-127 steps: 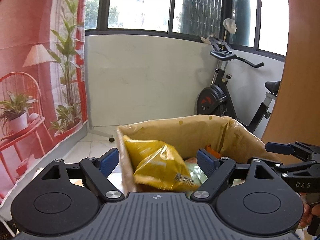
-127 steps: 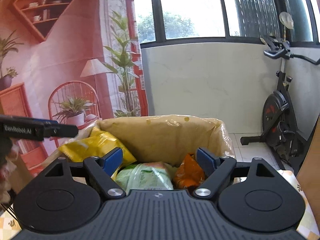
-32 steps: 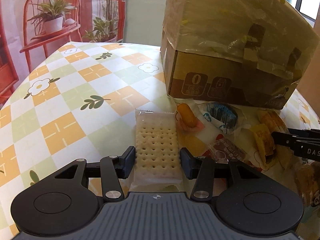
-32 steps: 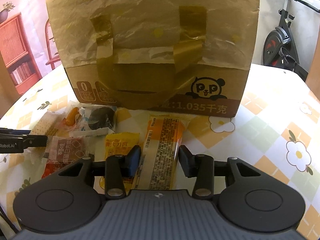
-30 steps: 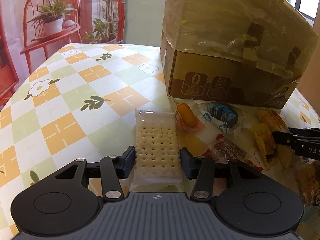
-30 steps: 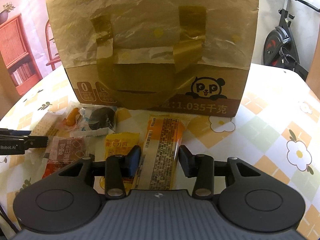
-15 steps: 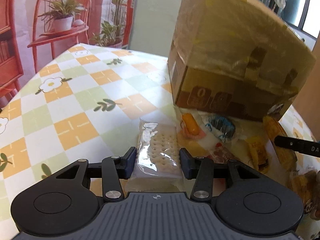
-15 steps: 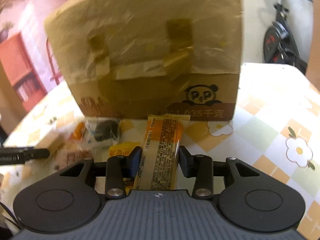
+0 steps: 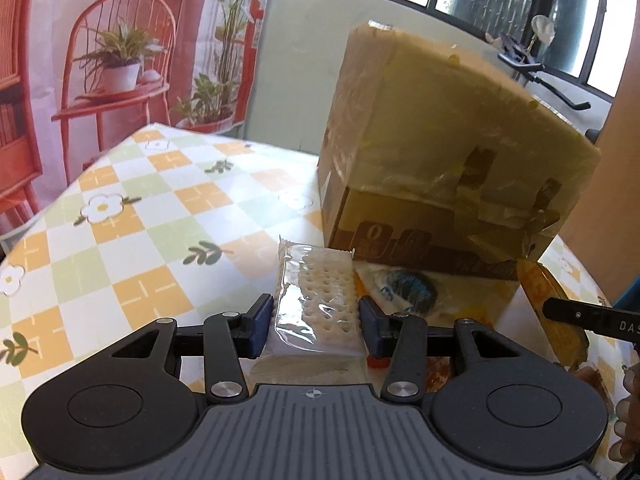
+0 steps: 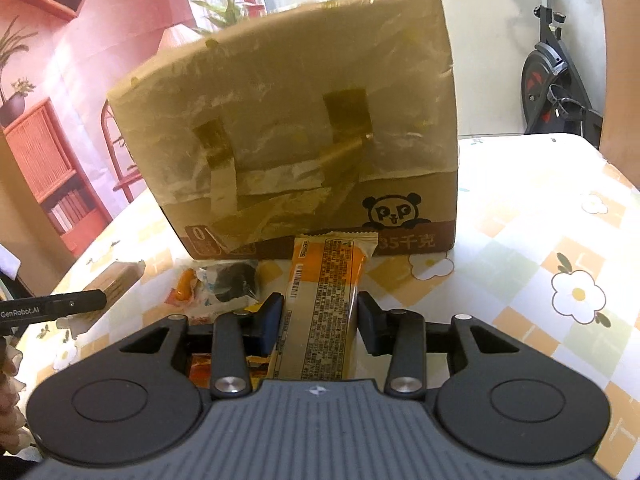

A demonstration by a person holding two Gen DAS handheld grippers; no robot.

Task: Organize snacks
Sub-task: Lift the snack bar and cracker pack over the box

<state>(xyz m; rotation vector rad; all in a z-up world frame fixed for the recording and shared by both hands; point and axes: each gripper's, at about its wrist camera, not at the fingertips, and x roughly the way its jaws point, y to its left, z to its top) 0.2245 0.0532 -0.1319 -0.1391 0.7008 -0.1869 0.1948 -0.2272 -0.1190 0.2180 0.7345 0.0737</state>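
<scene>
Held, my left gripper (image 9: 316,326): cracker pack (image 9: 314,300), jaws closed on its sides.
Held, my right gripper (image 10: 320,322): orange bar (image 10: 326,292), likewise pinched.
Both long axes point at the cardboard box (image 10: 296,132), just beyond and taller; I judge its opening is up and over.

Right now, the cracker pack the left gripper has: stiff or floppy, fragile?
The cracker pack probably stays fairly stiff: it juts flat past the left gripper without drooping. Likely fragile and light, being thin perforated crackers. Its glossy clear wrap may slip if the hold loosens.
</scene>
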